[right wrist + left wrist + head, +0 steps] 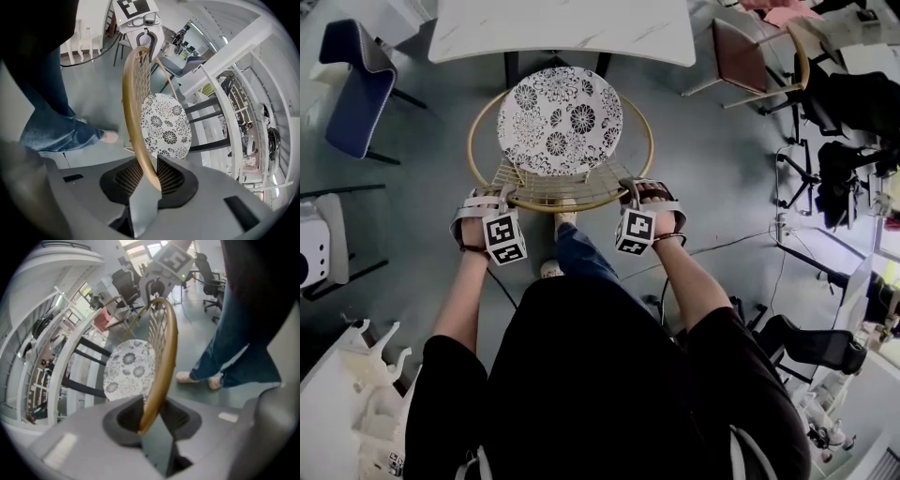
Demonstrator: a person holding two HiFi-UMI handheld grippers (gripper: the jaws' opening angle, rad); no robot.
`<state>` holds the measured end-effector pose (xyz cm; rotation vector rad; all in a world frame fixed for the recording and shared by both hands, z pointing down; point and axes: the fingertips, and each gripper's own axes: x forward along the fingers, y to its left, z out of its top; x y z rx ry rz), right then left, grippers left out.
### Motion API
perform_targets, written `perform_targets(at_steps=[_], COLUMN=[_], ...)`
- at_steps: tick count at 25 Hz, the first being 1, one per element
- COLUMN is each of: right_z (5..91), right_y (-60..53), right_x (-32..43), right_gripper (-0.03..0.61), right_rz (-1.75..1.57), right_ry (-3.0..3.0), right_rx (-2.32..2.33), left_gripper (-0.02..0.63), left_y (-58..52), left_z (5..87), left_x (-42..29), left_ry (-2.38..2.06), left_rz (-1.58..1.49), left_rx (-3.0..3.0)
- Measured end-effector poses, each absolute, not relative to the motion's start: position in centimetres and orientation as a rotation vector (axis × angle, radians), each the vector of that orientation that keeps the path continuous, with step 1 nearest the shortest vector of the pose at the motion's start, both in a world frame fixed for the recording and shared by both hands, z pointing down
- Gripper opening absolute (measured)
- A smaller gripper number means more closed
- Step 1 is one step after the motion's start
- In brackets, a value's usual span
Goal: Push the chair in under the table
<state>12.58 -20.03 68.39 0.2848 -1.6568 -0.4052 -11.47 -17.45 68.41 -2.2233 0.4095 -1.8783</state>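
The chair has a round floral cushion [560, 122] and a gold wire back with a hoop rim [558, 202]. Its seat points at the white marble table [562, 28], and the front of the seat lies just under the table's near edge. My left gripper [500, 199] is shut on the rim's left part, my right gripper [630, 195] on its right part. In the left gripper view the gold rim [164, 362] runs down between the pads of the left gripper [152, 420]. The right gripper view shows the same rim [131, 122] clamped in the right gripper [147, 180].
A blue chair [356, 89] stands at the table's left and a pink chair [745, 56] at its right. Black office chairs [825, 94] and floor cables [741, 246] crowd the right side. White furniture [337, 394] sits at lower left. The person's foot [565, 220] is just behind the chair.
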Motion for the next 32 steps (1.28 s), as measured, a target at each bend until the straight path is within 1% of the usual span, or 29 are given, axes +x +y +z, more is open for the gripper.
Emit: perform_targets(at_steps=[11, 16, 28, 32], right_z=[68.3, 68.5, 68.4, 68.7], right_y=[-25.2, -25.9, -26.1, -26.0], right_x=[12.9, 13.6, 13.5, 13.6], right_gripper=[0.084, 0.084, 0.084, 0.088], right_rz=[-0.414, -0.427, -0.430, -0.345], right_ry=[-1.658, -1.659, -1.676, -1.670], right_rx=[0.263, 0.231, 0.227, 0.284], left_gripper=[0.115, 0.114, 0.118, 0.124], left_y=[-22.2, -22.2, -22.3, -22.3], left_z=[68.3, 68.7, 68.8, 68.8], left_x=[-11.2, -10.2, -10.4, -10.3], left_ry=[0.373, 0.348, 0.338, 0.360], left_rz=[-1.890, -1.877, -1.911, -1.920], left_rx=[-2.251, -2.276, -2.301, -2.328])
